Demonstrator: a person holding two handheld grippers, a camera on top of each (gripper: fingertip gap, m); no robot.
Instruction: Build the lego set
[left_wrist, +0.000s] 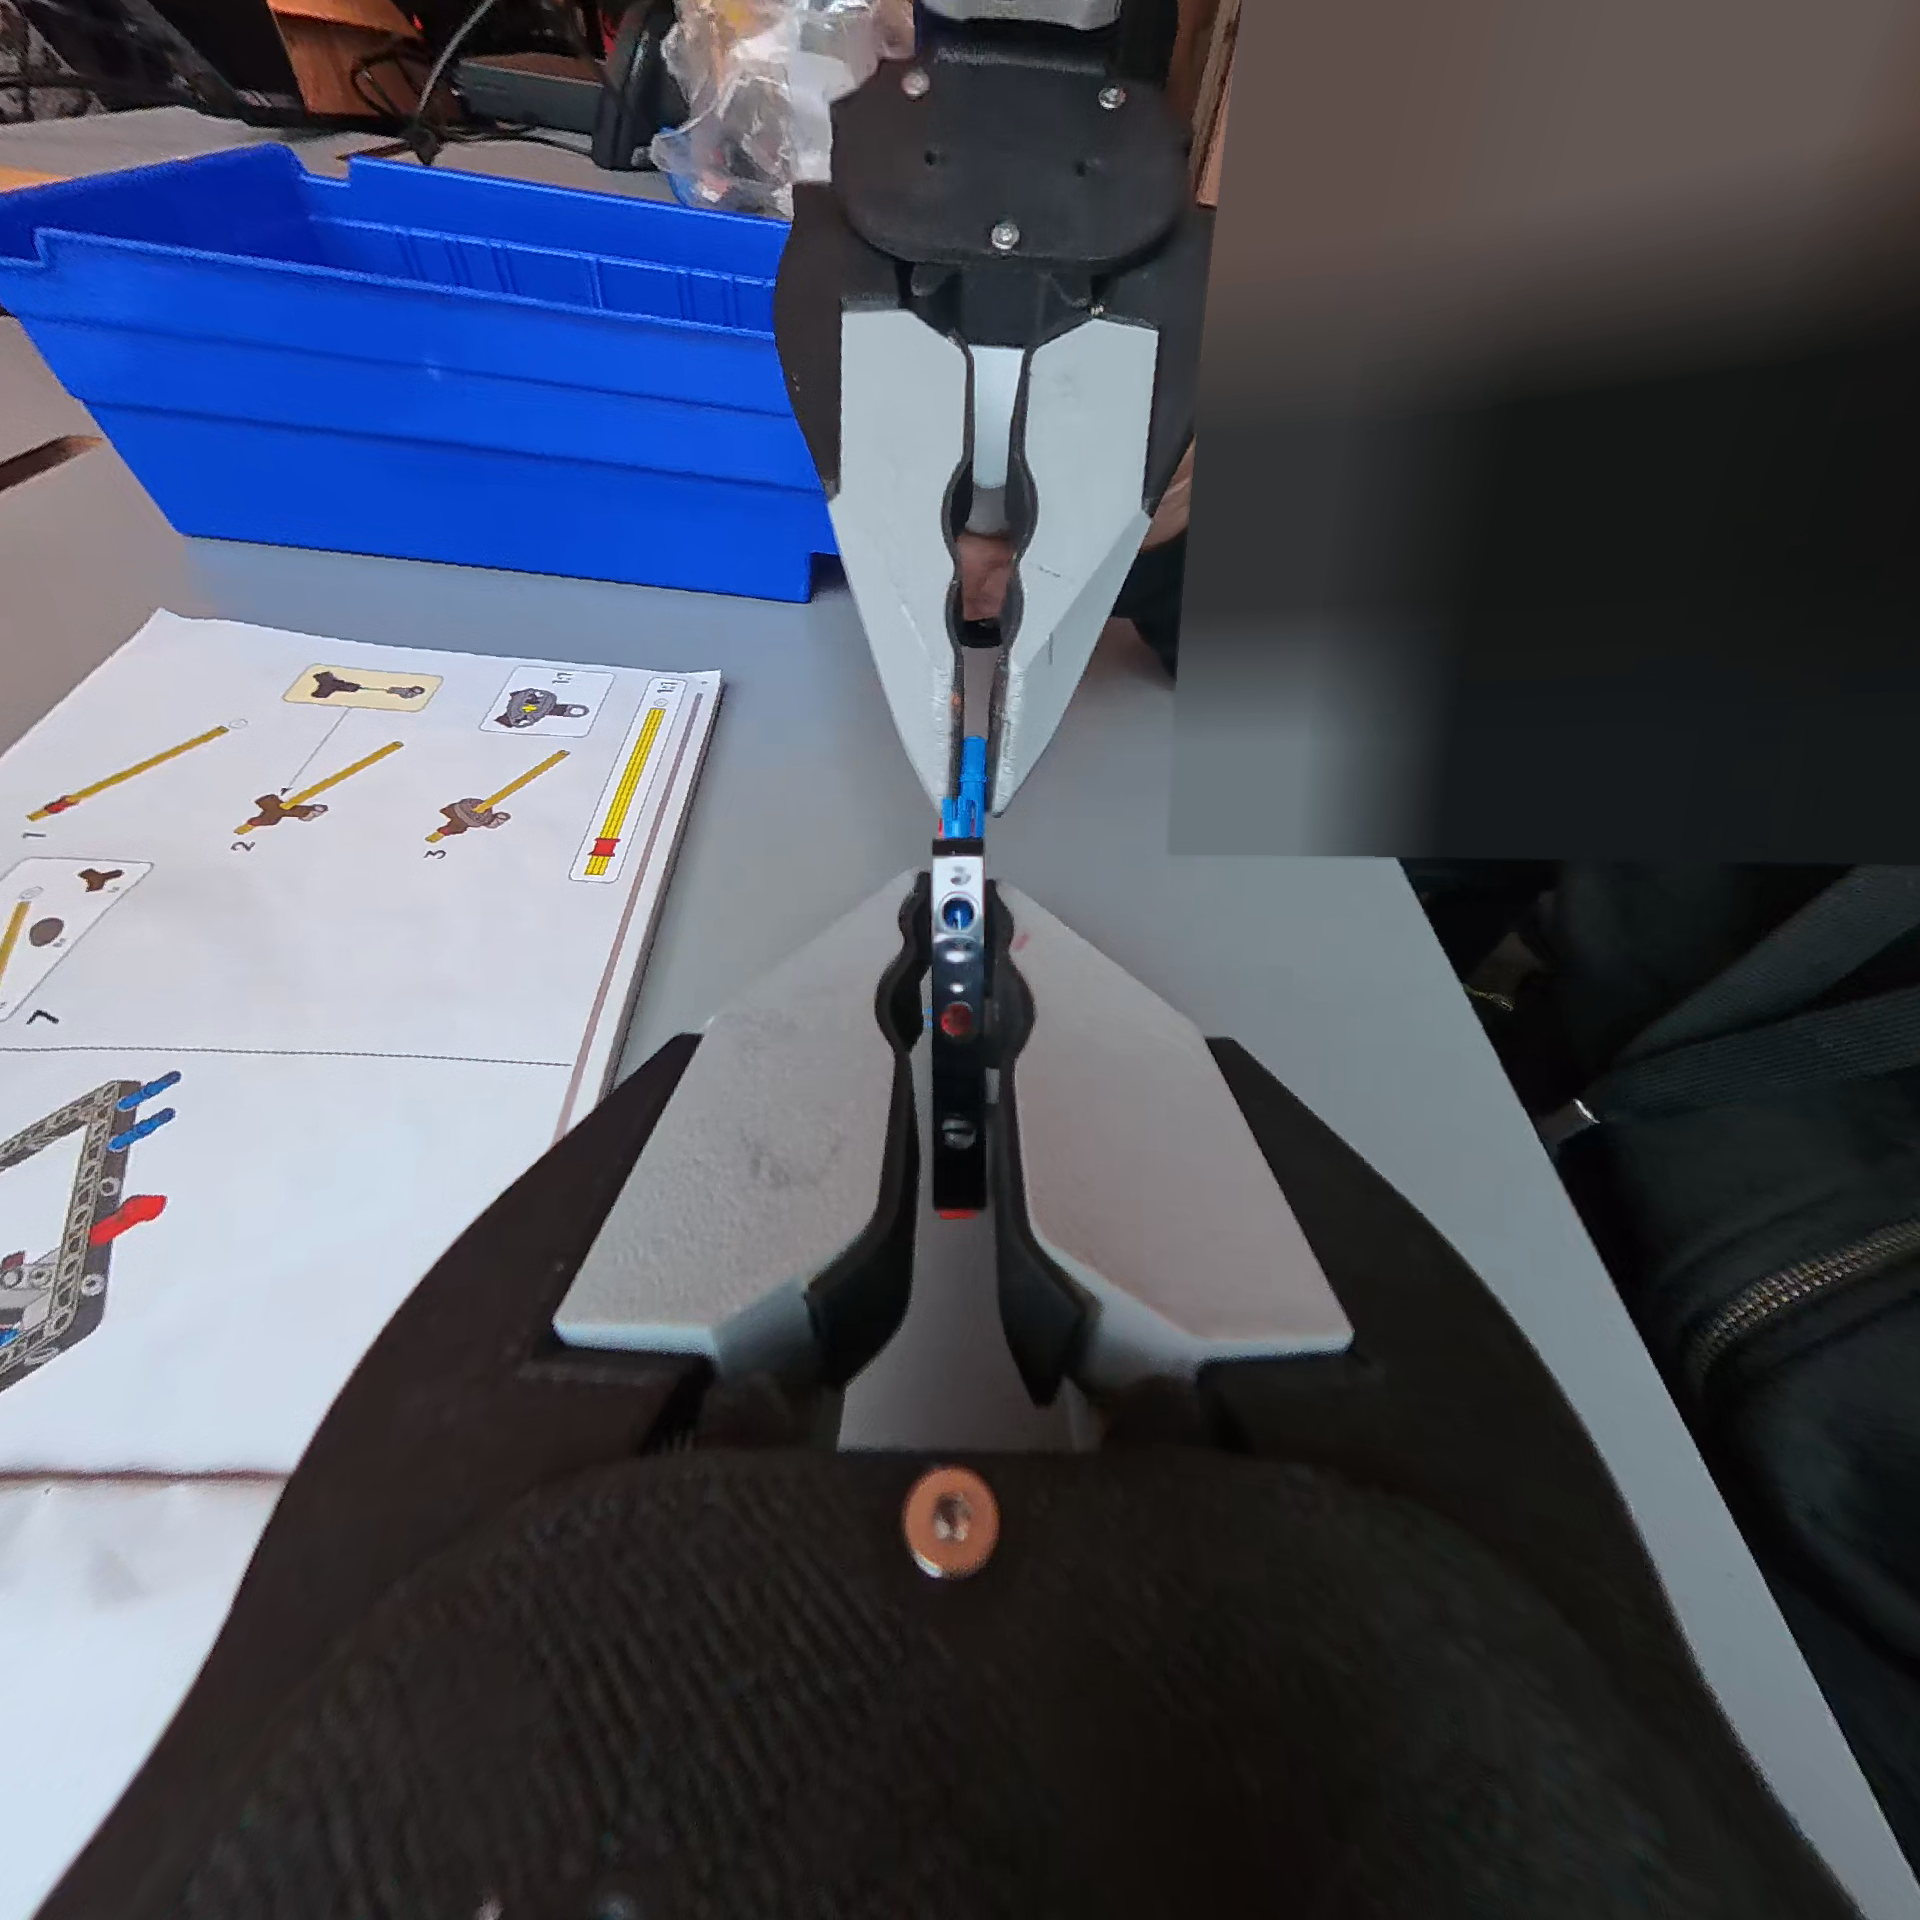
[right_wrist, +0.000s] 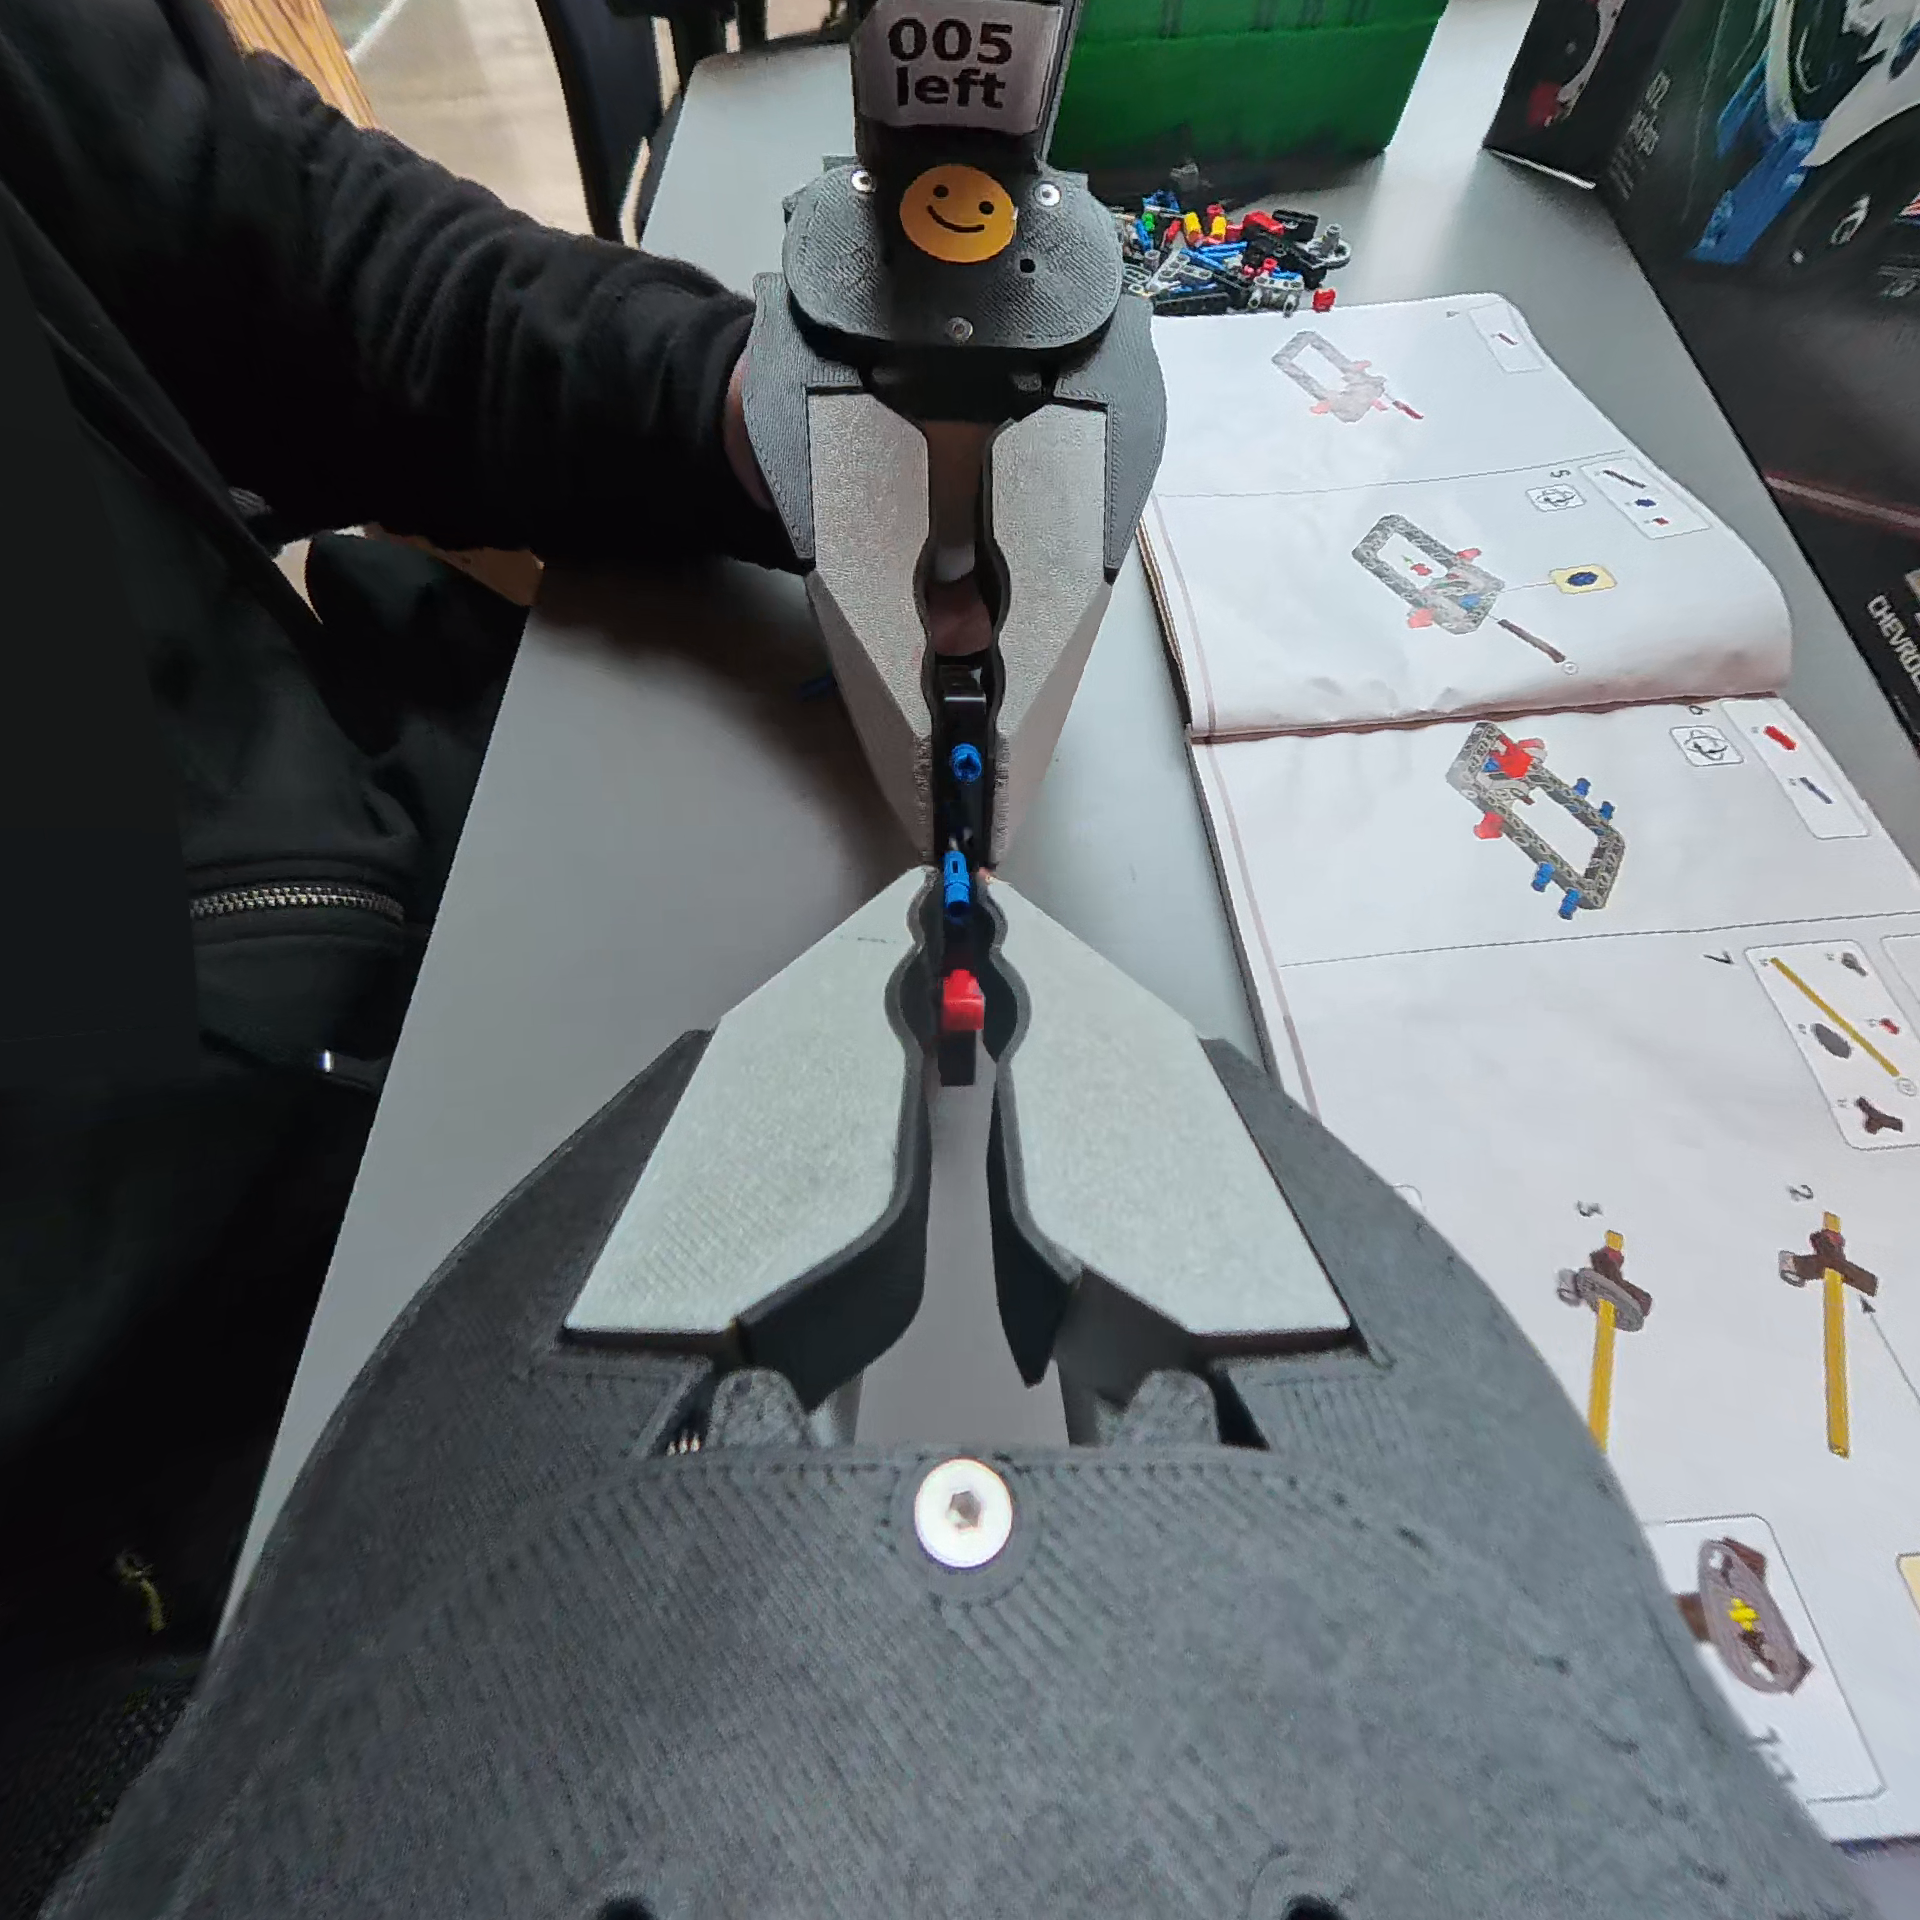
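Two tongs tip to tip over the grey table (right_wrist: 644, 831), pin meeting beam.

Largest first. One blue bin (left_wrist: 416, 343), far left in the left wrist view. One open instruction booklet (right_wrist: 1507, 831) on the table beside the work. One loose heap of spare parts (right_wrist: 1236, 249) at the far end, too many to count. My left gripper (left_wrist: 961, 883) is clenched on one black beam (left_wrist: 958, 1039), edge-on between the pads; rigid plastic, light, glossy, so I grip the flat faces, clear of the holes. It carries one blue pin and one red already seated (as far as I can see). My right gripper (right_wrist: 961, 883) is clamped on one blue pin (right_wrist: 957, 888), tiny, stiff, apt to twist, held by its far half so the near half stays free. One red piece (right_wrist: 962, 1000) sits deeper between those fingers; whether it is pinched I cannot tell.
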